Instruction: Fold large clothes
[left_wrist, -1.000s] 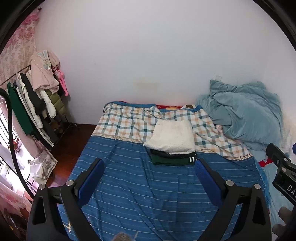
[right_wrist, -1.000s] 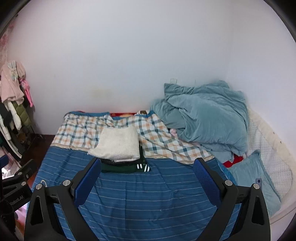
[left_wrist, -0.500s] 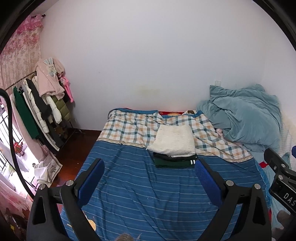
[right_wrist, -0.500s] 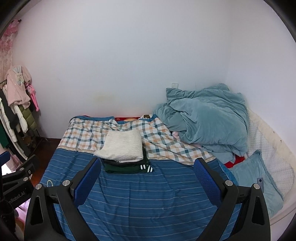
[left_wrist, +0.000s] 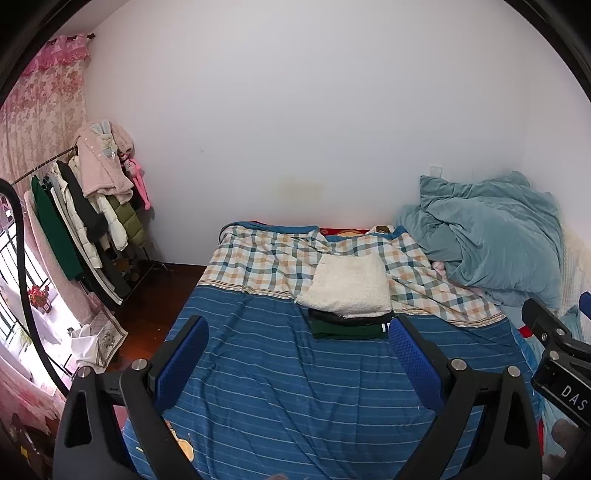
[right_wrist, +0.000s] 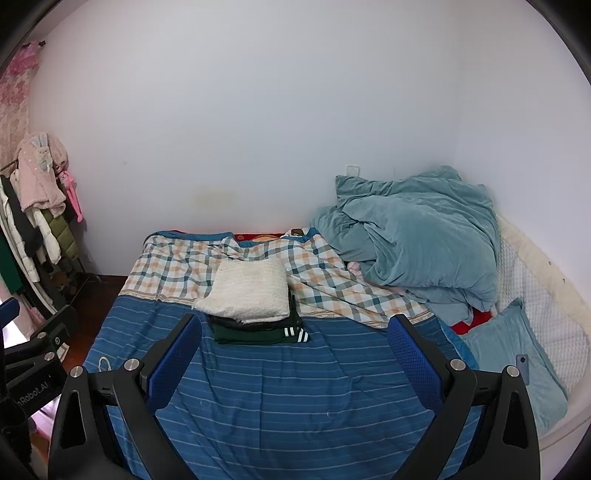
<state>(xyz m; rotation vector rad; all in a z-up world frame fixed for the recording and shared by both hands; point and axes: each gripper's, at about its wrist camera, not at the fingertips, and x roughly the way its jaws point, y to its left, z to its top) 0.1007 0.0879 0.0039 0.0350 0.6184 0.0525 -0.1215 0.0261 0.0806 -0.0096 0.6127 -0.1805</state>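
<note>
Left gripper (left_wrist: 297, 354): blue pads spread wide, nothing between them, touching nothing. Right gripper (right_wrist: 293, 354): same, jaws wide apart and empty.

Change over the last second: both cameras have risen and drawn back from the bed. The stack sits smaller and higher in both frames, more wall shows above it, and more of the clothes rack (left_wrist: 85, 221) has come into the left edge of the left view. Stack itself unmoved. Reads as a retreat after a placement; this garment looks finished.

Folded stack (right_wrist: 251, 306): cream fleece piece (left_wrist: 349, 290) on top, a black layer under it, a dark green garment (right_wrist: 255, 334) with white stripes at the bottom. It lies centre frame, where the blue striped sheet (left_wrist: 295, 398) meets the plaid cover (left_wrist: 258, 258).

Further out: rumpled teal duvet (right_wrist: 417, 236) at right, pale blue pillow (right_wrist: 506, 350) at lower right. Coats hang on the rack; whether another one gets folded next cannot be told.
</note>
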